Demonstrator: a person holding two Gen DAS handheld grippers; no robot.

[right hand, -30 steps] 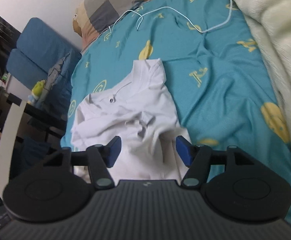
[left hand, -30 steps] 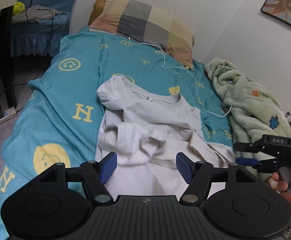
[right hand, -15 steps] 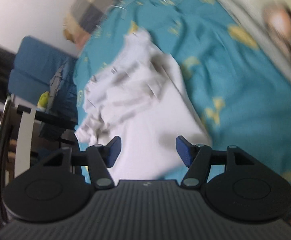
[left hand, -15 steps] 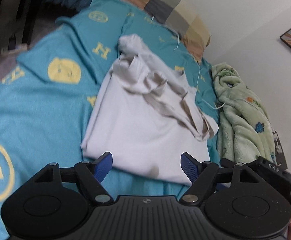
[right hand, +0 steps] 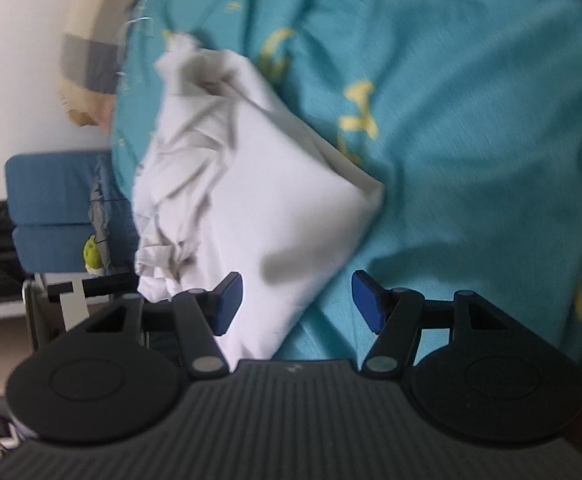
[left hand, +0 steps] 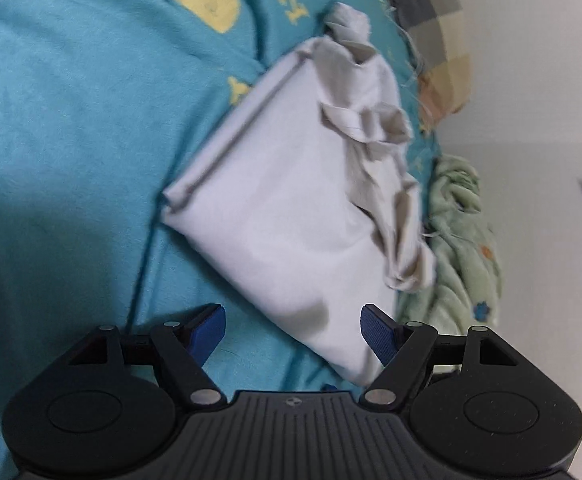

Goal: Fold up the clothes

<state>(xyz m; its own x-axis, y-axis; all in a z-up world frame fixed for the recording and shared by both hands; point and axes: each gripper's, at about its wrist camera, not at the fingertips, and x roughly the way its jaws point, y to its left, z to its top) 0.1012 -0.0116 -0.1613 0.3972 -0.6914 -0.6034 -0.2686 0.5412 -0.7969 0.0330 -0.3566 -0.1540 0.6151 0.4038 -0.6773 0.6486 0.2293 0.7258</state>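
Observation:
A white long-sleeved shirt (left hand: 299,204) lies on the teal bedspread (left hand: 71,160), its body smooth and its sleeves and collar bunched along the far side. My left gripper (left hand: 293,330) is open and empty, just above the shirt's near hem corner. In the right wrist view the same shirt (right hand: 259,200) lies on the bedspread (right hand: 471,160), and my right gripper (right hand: 295,300) is open and empty over its near hem edge. Both views are tilted and a little blurred.
A checked pillow (left hand: 431,20) lies at the head of the bed. A green fleece blanket (left hand: 463,232) is heaped along the wall side. A blue chair (right hand: 59,208) stands beside the bed in the right wrist view.
Both grippers have dropped toward the shirt's near hem and rolled sideways. The shirt now fills more of each view. Both grippers stayed open.

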